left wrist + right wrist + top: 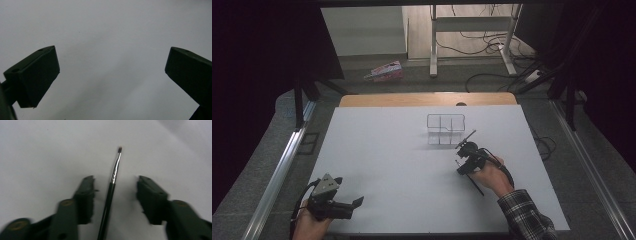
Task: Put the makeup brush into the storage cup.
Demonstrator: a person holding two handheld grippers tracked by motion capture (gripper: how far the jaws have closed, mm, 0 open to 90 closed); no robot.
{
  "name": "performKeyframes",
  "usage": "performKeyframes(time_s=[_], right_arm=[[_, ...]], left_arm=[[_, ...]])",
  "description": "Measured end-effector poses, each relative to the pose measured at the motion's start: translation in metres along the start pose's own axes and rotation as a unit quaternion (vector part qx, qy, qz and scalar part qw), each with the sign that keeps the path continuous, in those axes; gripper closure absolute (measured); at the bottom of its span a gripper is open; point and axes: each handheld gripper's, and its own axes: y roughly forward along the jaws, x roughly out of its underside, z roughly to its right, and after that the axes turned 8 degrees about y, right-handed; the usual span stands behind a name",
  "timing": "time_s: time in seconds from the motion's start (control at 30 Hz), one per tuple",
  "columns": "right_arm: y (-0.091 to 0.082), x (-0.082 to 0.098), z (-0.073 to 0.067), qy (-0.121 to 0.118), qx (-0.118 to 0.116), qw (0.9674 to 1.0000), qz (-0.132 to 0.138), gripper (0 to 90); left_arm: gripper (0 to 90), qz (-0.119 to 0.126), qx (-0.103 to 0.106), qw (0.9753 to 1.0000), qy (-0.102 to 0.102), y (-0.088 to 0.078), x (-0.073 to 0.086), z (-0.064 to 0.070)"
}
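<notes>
In your right gripper view the brush runs off the bottom edge between the fingers, so its handle end stays unseen; the fingers themselves look smeared with blur; in the high view your right gripper covers the brush's middle, and its tip is too small to read; your left gripper has both fingers cut by the frame's lower corners.
</notes>
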Motion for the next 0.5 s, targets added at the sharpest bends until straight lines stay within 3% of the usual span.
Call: performKeyframes(time_s=[0.1, 0.27, 0.5], right_arm=[[-0.001, -0.003, 0.002, 0.01, -0.002, 0.9998, -0.019, 84.7], [-0.001, -0.004, 0.006, 0.021, -0.013, 0.9994, -0.025, 85.2], [-0.003, 0.001, 0.013, 0.037, -0.036, 0.9986, -0.01, 85.1]], left_arm=[[0.1, 0.0, 0.001, 1.0, 0.001, 0.0, 0.0, 0.0], [0.2, 0.0, 0.001, 1.0, 0.001, 0.0, 0.0, 0.0], [0.2, 0.0, -0.001, 1.0, 0.001, 0.0, 0.0, 0.0]])
